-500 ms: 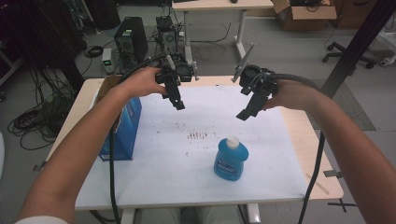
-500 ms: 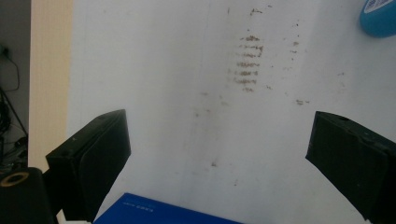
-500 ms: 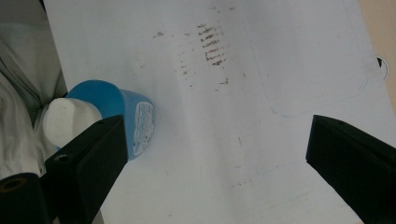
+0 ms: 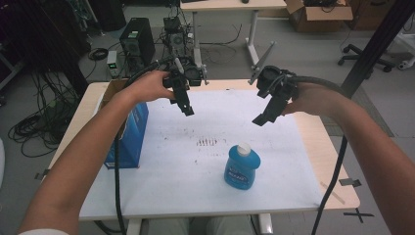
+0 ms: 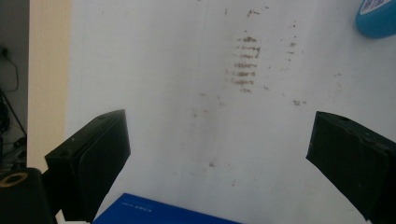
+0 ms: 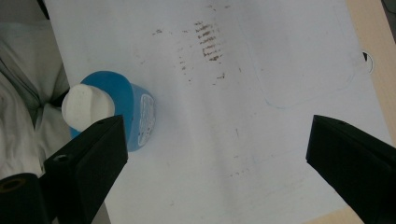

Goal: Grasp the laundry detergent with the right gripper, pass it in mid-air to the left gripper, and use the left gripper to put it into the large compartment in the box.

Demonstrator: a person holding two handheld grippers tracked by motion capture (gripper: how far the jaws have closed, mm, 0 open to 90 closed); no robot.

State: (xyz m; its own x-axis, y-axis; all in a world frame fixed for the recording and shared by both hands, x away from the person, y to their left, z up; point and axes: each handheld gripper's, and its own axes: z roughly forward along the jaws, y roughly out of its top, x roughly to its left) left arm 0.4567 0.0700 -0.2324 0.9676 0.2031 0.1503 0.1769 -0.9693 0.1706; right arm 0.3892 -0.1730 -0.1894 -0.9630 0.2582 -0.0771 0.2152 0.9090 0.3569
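Blue bottle (image 4: 241,168) standing upright on white sheet (image 4: 161,186), near front, untouched. Blue box (image 4: 128,137) sitting at left edge. Both grippers hovering well above, barely shifting since half second ago: left gripper (image 4: 188,110) and right gripper (image 4: 259,120) spread wide, holding nothing. Approach not started.

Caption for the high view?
Two open tongs, left and right, hover above a blue bottle on a white table.

Both grippers, left gripper (image 4: 187,108) and right gripper (image 4: 261,119), are built in black, with blocky flat-faced jaws. A thick black cable (image 4: 117,196) is trailed from each toward 6 o'clock. Forearms are left unsleeved.
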